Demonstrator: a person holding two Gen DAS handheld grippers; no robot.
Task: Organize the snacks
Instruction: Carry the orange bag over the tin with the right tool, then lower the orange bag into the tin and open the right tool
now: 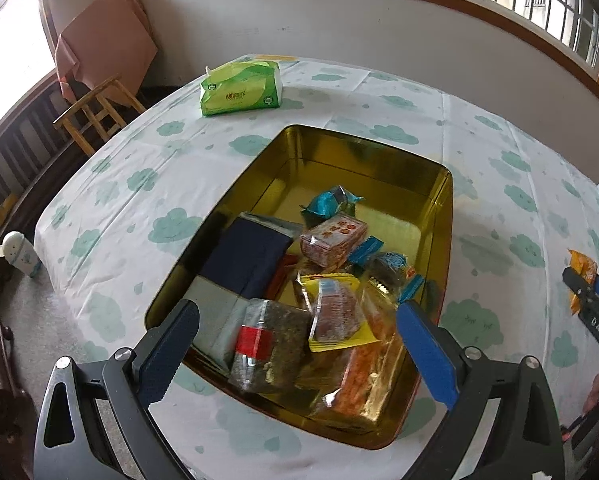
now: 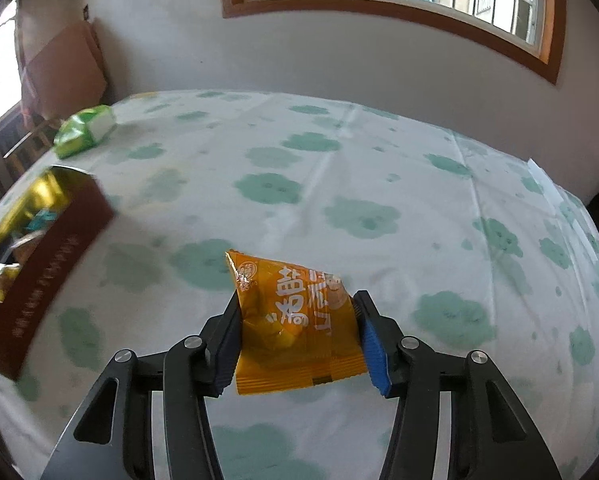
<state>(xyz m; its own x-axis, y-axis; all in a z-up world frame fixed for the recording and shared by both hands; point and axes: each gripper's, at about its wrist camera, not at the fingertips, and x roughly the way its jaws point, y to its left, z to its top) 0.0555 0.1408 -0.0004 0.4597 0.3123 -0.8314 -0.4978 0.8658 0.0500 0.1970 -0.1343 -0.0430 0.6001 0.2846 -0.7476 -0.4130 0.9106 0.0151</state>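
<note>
Right gripper [image 2: 299,340] has its jaws clamped on the orange packet [image 2: 295,328], one pad on each side edge, packet lifted clear of the tabletop [image 2: 339,168] with its top corner poking up toward 11 o'clock. In the right wrist view the tin [image 2: 55,248] sits off at 9 o'clock from the packet, red wall outside, gold inside, well apart. A green tissue pack [image 2: 85,130] lies far back at 10 o'clock.

Over to the left wrist view: left gripper [image 1: 295,352] hangs over the near end of the tin [image 1: 445,216], jaws spread wide, nothing between the pads. Below them, a heap of snacks [image 1: 323,280] fills the near half of the tin; the far half shows bare gold floor. The tissue pack [image 1: 239,88] sits beyond the tin at 11 o'clock. At 3 o'clock, on the frame edge, the right gripper [image 1: 589,296] shows with the orange packet [image 1: 581,268] in it.
</note>
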